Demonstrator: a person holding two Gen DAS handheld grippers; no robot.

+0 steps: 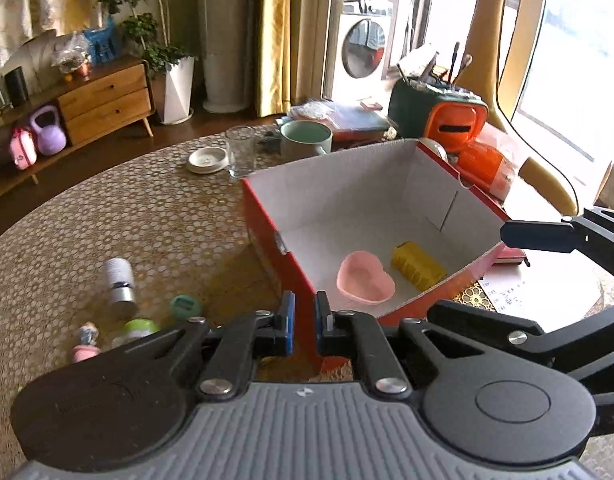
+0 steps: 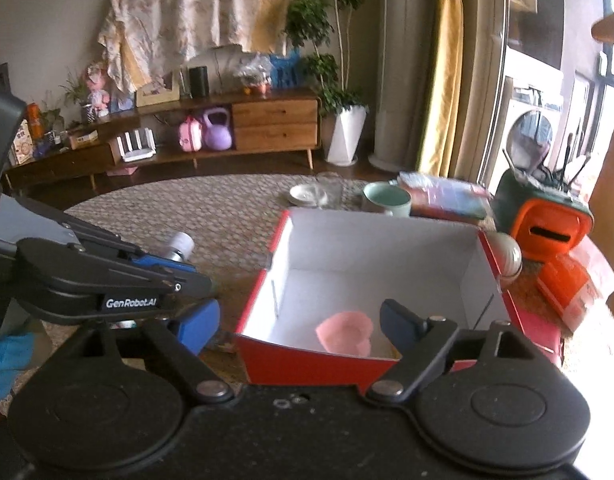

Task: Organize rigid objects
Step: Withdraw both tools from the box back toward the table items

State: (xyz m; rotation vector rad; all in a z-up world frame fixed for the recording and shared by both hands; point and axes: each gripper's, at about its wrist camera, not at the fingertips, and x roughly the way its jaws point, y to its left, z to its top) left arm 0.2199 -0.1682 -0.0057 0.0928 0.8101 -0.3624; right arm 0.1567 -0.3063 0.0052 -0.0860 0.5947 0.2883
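An open red box [image 1: 267, 216] with a white inside stands on the round patterned table. In it lie a pink heart-shaped dish [image 1: 365, 282] and a yellow ribbed block [image 1: 417, 266]. My left gripper [image 1: 303, 320] hovers before the box's near corner, its blue pads close together with nothing between them. Left of the box lie a white and silver cylinder [image 1: 119, 286], a green round item [image 1: 185, 306], a green and white item [image 1: 141, 326] and a small pink figure [image 1: 86, 344]. My right gripper [image 2: 303, 328] stands wide open over the box's near wall [image 2: 307, 360], above the dish [image 2: 347, 336], holding nothing.
Behind the box stand a clear glass [image 1: 240, 150], a green mug [image 1: 306, 138] and a white lid [image 1: 207, 159]. A green and orange bag [image 1: 451, 116] and an orange packet [image 1: 483, 164] sit at the far right. A printed sheet [image 1: 503, 296] lies right of the box.
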